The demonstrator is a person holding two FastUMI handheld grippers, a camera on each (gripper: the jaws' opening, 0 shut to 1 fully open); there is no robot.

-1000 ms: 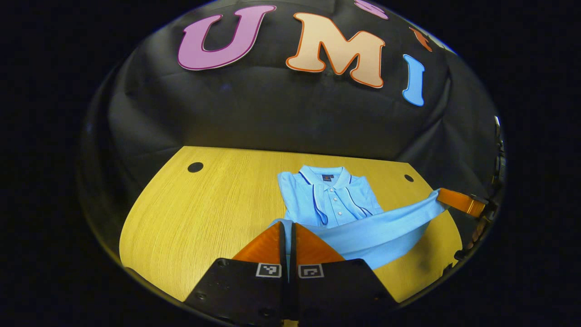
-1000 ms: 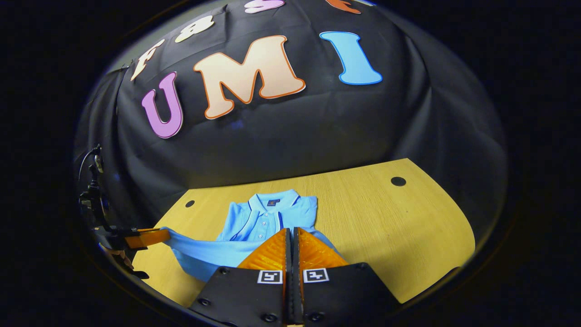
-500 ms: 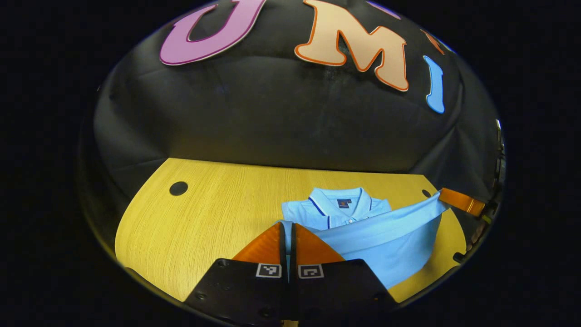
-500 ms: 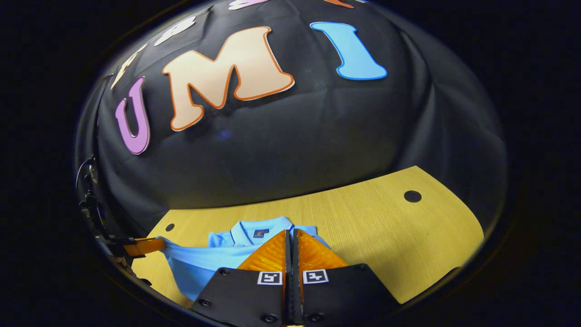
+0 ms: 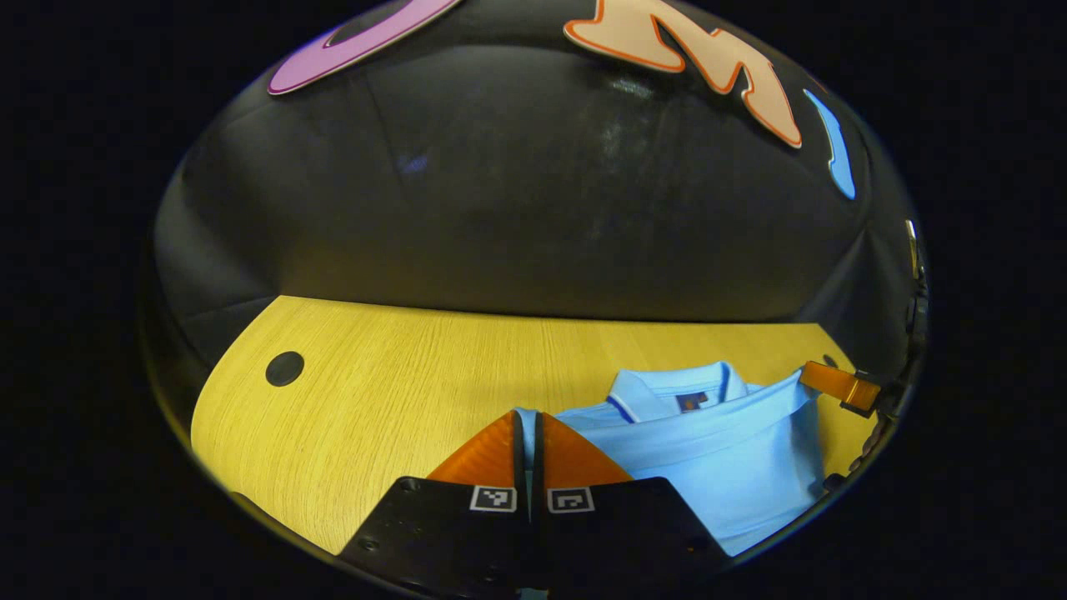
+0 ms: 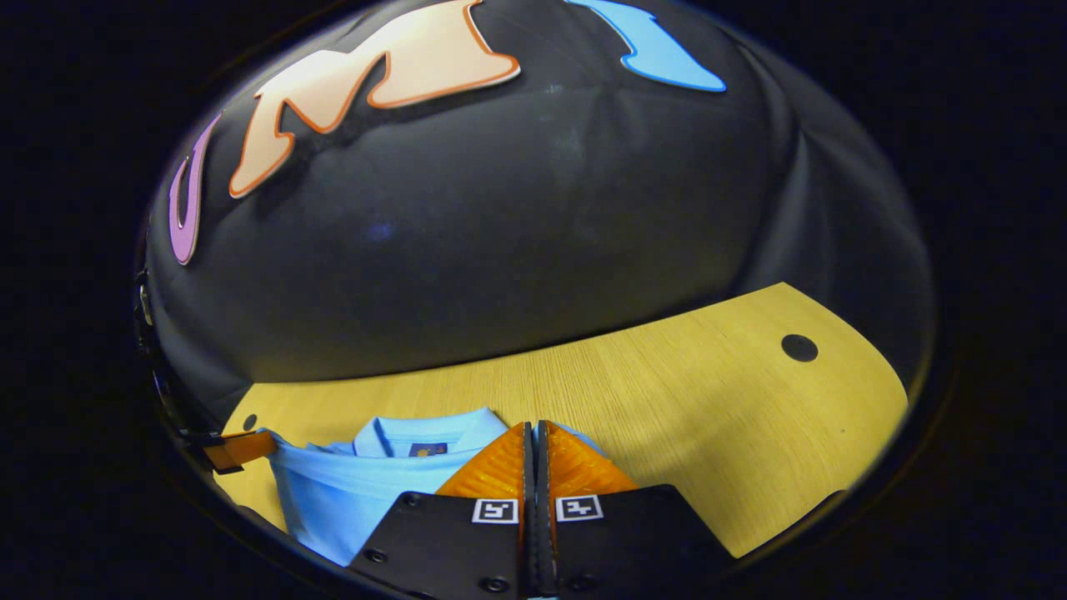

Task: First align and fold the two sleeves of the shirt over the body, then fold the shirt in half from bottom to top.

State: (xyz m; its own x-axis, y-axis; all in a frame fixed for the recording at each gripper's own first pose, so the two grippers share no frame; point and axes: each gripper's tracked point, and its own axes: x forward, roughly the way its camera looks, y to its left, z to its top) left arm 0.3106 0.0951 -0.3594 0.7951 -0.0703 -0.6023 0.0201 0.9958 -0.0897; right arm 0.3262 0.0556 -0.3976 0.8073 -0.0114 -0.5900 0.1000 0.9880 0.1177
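Note:
A light blue polo shirt (image 5: 717, 450) lies on the yellow wooden table (image 5: 400, 392), its bottom half raised and carried up over the body. The hem stretches taut between both grippers, just short of the collar (image 5: 679, 385). My left gripper (image 5: 527, 421) is shut on one hem corner, a sliver of blue cloth between its fingers. My right gripper (image 6: 533, 432) is shut on the other corner, with the shirt (image 6: 367, 483) and its collar (image 6: 421, 433) to its left. The right gripper (image 5: 838, 385) is at the far right in the left gripper view, and the left gripper (image 6: 237, 448) at the far left in the right gripper view.
The table (image 6: 708, 433) has round black holes (image 5: 284, 368) (image 6: 799, 347) near its back corners. The booth's black cloth wall rises right behind the table's far edge. Bare wood lies to the outer side of each gripper.
Both grippers have carried the hem forward toward the collar and lower. The folded layer now covers the buttons and sleeves that showed a second ago.

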